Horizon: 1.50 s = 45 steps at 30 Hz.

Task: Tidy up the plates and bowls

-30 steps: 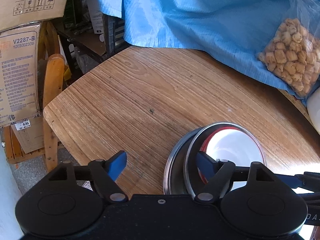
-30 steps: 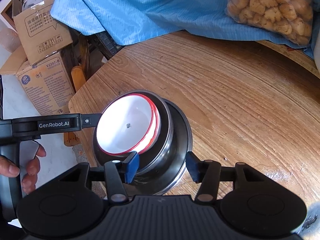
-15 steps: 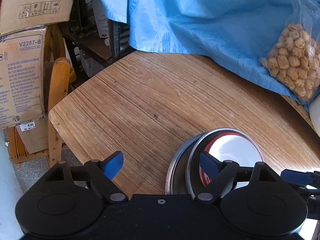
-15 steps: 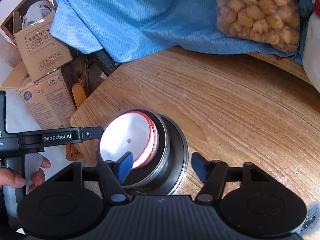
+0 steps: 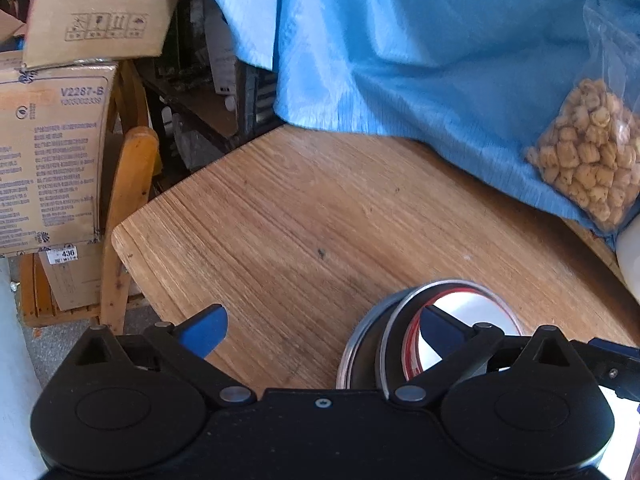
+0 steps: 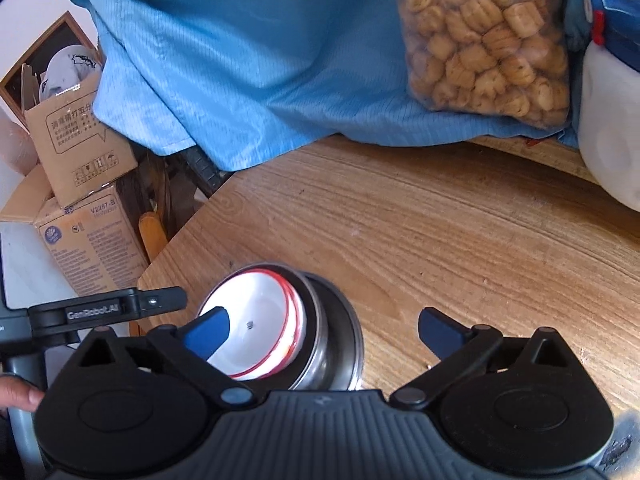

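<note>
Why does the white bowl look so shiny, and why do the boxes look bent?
In the right wrist view, strong light washes out the white bowl, leaving only its red rim and a tiny dark speck clear. In the left wrist view, the same glare whitens its inside, half hidden behind the left tool. The fisheye lens bends the cardboard boxes at the edges and curves the table.

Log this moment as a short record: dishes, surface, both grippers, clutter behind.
dishes: white bowl with red rim nested in steel bowls, one stack
surface: wooden table, stack near its edge
left gripper: open, holding nothing
right gripper: open, holding nothing
behind: blue cloth, snack bag, white jug
beside table: cardboard boxes
</note>
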Motion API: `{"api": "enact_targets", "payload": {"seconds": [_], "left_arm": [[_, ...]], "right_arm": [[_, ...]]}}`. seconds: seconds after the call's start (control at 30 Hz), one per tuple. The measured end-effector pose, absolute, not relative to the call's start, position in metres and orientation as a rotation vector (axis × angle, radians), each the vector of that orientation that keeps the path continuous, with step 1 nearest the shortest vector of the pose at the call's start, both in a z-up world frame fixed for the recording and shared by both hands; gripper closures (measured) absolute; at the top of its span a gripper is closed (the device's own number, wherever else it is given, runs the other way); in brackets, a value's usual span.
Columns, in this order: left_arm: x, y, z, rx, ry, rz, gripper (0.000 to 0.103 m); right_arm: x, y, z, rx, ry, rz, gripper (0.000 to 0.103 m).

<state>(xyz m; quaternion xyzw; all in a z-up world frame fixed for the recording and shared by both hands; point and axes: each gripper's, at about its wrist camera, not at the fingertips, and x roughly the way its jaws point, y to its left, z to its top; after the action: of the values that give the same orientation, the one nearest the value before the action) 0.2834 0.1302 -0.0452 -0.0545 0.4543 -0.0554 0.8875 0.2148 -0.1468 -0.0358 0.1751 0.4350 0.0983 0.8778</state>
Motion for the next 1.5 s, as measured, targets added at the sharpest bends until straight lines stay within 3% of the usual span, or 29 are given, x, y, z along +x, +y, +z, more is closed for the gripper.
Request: {"api": "enact_targets", "payload": {"seconds": [0.57, 1.5], "left_arm": [[0.256, 0.119, -0.013, -0.149, 0.731, -0.096, 0.001], [0.145, 0.063, 0.009, -0.136, 0.632, -0.021, 0.001]], "right_arm": [[0.197, -0.151, -0.010, 0.232, 0.751, 0.219, 0.000], [0.105, -0.207, 0.014, 0.193, 0.684, 0.191, 0.000]]}}
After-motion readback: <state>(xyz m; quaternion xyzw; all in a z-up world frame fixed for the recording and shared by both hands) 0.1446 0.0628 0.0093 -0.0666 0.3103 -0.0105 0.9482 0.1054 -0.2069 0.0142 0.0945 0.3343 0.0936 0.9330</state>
